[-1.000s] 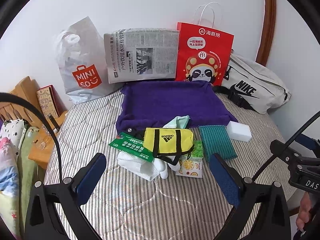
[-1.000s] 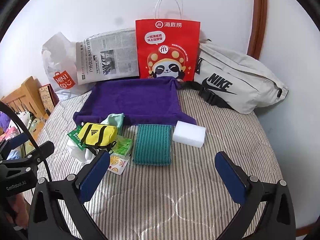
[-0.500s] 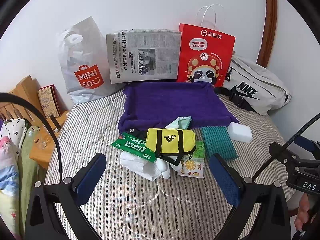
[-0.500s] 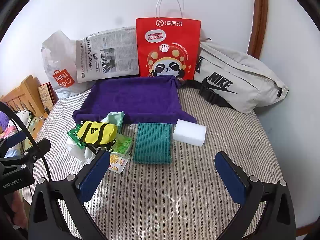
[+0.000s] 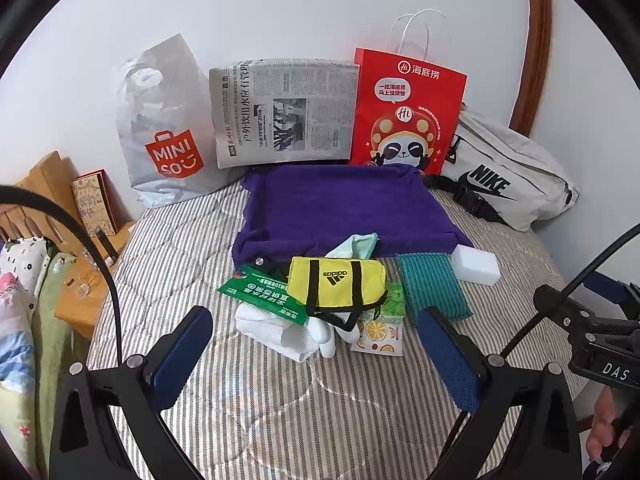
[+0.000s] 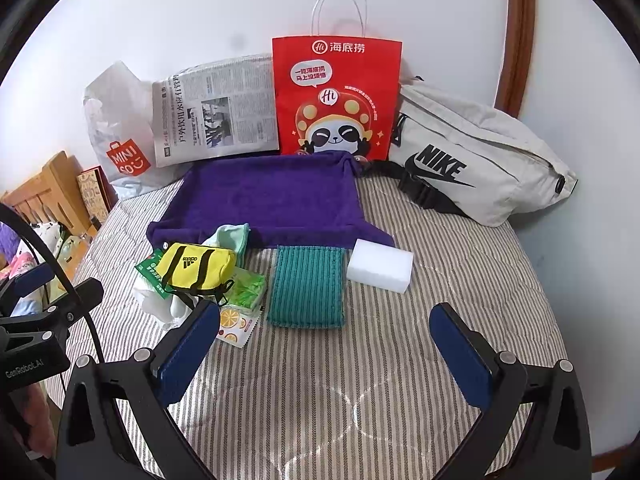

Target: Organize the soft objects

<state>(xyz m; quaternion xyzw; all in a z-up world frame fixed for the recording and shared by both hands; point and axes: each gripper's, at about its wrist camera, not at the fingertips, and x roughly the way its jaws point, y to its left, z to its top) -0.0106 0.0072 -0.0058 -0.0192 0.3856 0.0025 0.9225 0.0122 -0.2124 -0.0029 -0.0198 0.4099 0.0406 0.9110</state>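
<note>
Both grippers hover above the striped bed, nothing held. Left gripper has jaws spread wide and empty, aimed at the mixed pile near-centre; right gripper jaws equally wide and empty, facing the teal pad and white sponge block. The soft objects sit in a loose row along the near edge of the purple towel, probably staged there so each can be picked off singly. Left cluster is stacked: yellow adidas pouch on top, resting on a green packet, a white cloth, a green tissue pack and a citrus-print packet; a mint cloth lies just behind the pouch, lapping onto the towel edge. Teal pad lies flat just right of the pile, sponge block right of that, touching the towel's near-right corner. The towel is spread flat with nothing on its middle, so it reads as the drop zone, a guess. Leaning against the far wall, likely as backdrop or containers: MINISO plastic bag far left, newspaper, red paper bag, Nike bag far right. Task looks unstarted. Pouch is the obvious first grab for the left gripper since it's on top; its limp strap may drag the packets under it.
</note>
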